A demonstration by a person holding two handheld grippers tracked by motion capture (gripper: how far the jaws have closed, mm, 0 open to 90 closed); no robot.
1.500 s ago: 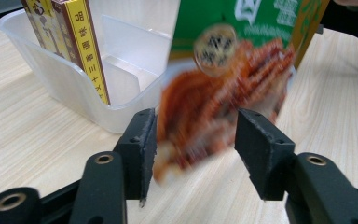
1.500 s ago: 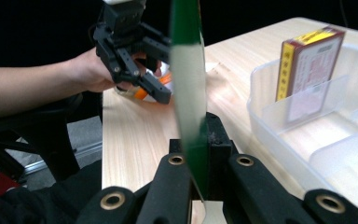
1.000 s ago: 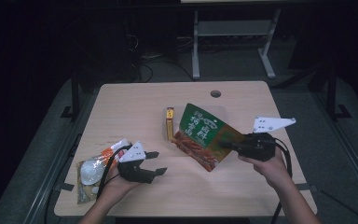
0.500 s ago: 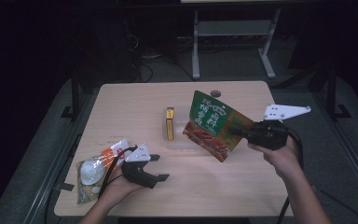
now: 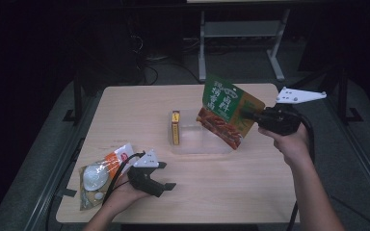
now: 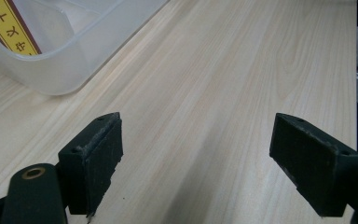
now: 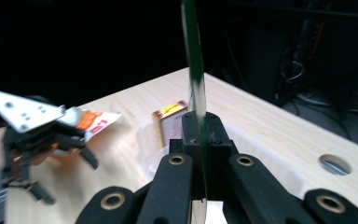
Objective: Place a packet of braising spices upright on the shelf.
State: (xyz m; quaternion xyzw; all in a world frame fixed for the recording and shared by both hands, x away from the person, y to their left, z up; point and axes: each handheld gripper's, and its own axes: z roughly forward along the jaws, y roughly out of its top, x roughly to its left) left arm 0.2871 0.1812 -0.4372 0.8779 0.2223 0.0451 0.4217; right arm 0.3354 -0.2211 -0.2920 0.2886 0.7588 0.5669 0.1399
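The right gripper (image 5: 248, 115) was clamped on the edge of a green pouch (image 5: 225, 114), held in the air above a clear tub (image 5: 200, 144) at mid-table (image 5: 125, 110). From the high view the pouch's printed face read clearly, green up top, red food pic below. The right gripper view caught the pouch (image 7: 196, 88) edge-on only, a thin green strip pinched between shut jaws, w/ the tub (image 7: 151, 140) & a yellow box (image 7: 168, 120) beyond.

The left gripper (image 5: 160, 180) sat low near the front-left of the table, jaws spread wide, nothing between them. The left gripper view showed bare wood between the pads & a tub corner (image 6: 65, 70) w/ the box's (image 6: 9, 25) yellow label behind it, detail too small in the high view. A white-and-orange packet (image 5: 101, 173) lay just beside the left hand (image 5: 120, 197).
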